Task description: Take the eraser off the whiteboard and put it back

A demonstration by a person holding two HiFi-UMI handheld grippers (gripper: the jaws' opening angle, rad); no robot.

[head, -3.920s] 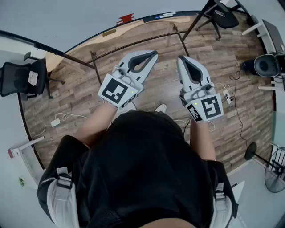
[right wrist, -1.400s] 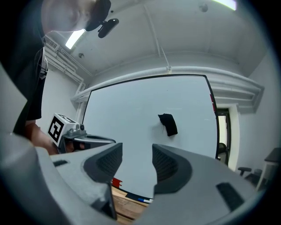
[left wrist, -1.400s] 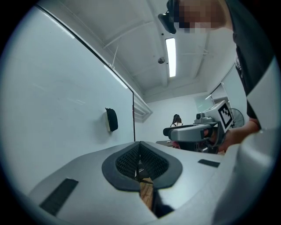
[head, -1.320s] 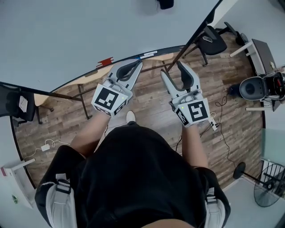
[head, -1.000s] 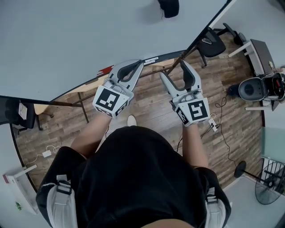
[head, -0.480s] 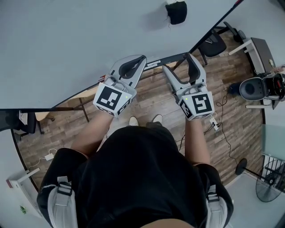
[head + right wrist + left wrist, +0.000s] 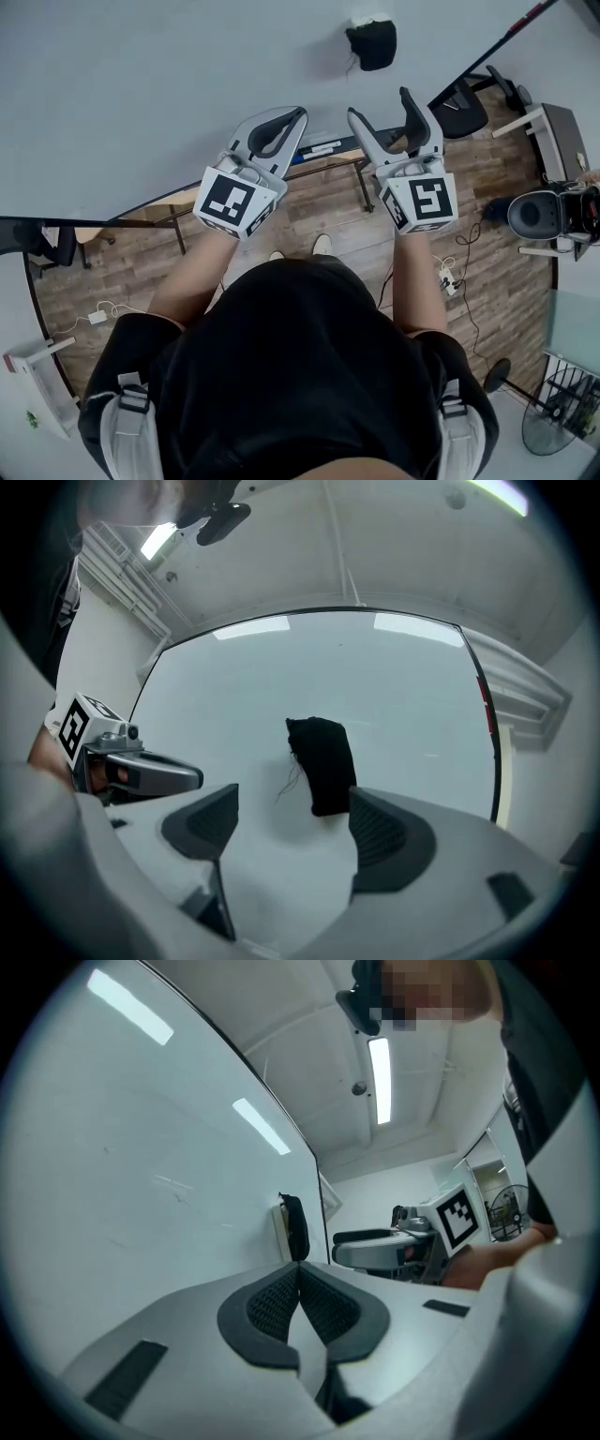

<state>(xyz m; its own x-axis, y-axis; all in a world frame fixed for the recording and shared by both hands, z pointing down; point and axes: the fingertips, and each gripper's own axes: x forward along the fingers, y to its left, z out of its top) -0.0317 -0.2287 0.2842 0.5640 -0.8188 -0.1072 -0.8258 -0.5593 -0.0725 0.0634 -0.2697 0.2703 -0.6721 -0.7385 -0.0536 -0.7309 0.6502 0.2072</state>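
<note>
A black eraser [image 7: 372, 42] clings to the whiteboard [image 7: 141, 84], above and ahead of both grippers. In the right gripper view the eraser [image 7: 321, 764] hangs upright just beyond the jaws, nearer the right pad, with a loose thread on its left. My right gripper [image 7: 382, 105] is open and empty; its jaws have just been opening, and nothing is between them. My left gripper [image 7: 277, 127] is shut with nothing in it, its pads meeting [image 7: 300, 1283]. From the left gripper view the eraser [image 7: 295, 1227] shows edge-on on the board, with the right gripper [image 7: 375, 1249] beside it.
The board's tray [image 7: 323, 147] with markers runs just below the grippers. The stand's dark legs [image 7: 361, 183] cross the wooden floor. An office chair [image 7: 466, 98] and a desk [image 7: 562, 131] stand to the right. A red mark [image 7: 485, 691] sits at the board's right edge.
Both grippers have risen and moved in toward the whiteboard, and the eraser now lies closer ahead of the right one. The right jaws have spread wider.
</note>
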